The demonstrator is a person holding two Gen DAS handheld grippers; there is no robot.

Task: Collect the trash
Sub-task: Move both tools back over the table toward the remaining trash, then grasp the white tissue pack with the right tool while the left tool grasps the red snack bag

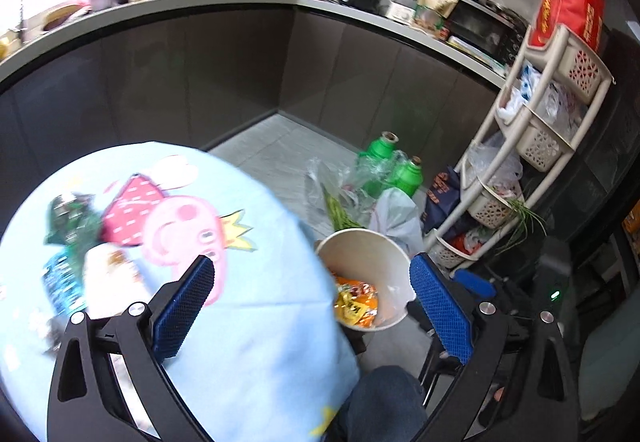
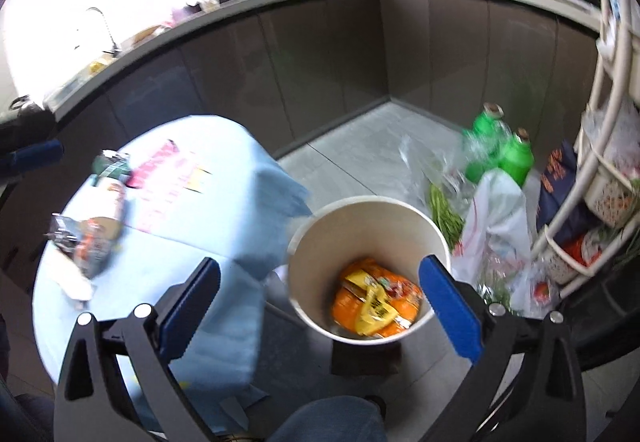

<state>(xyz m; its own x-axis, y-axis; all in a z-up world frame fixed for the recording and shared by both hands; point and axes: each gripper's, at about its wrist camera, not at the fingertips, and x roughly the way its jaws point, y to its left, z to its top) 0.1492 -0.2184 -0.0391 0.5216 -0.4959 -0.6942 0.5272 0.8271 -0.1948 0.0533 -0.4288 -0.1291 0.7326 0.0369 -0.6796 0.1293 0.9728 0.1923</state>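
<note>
A white, round paper bucket (image 2: 368,266) stands upright on the grey tiled floor, mouth facing up, just right of the round table covered in a pale blue cartoon-print cloth (image 2: 208,210). At the bucket's bottom lie crumpled orange and yellow snack wrappers (image 2: 376,302); they are bunched together, so no clear long axis can be read.

The right gripper (image 2: 320,294) hangs above the bucket with its blue-padded jaws spread as wide as they go, nothing between them. The left gripper (image 1: 312,306) is likewise fully spread and empty, its left pad over the cloth and its right pad beside the bucket (image 1: 366,274).

On the left part of the table lie more wrappers: a green packet (image 1: 70,218), a blue-and-white packet (image 1: 64,282) and a pale packet (image 1: 110,266), all blurred, their print unreadable. From the right wrist view these pieces (image 2: 92,238) seem to run roughly from near to far.

Far right on the floor stand two green plastic bottles (image 2: 500,150) among clear bags. A person's knee in blue jeans (image 2: 332,420) is cut off at the bottom edge.
</note>
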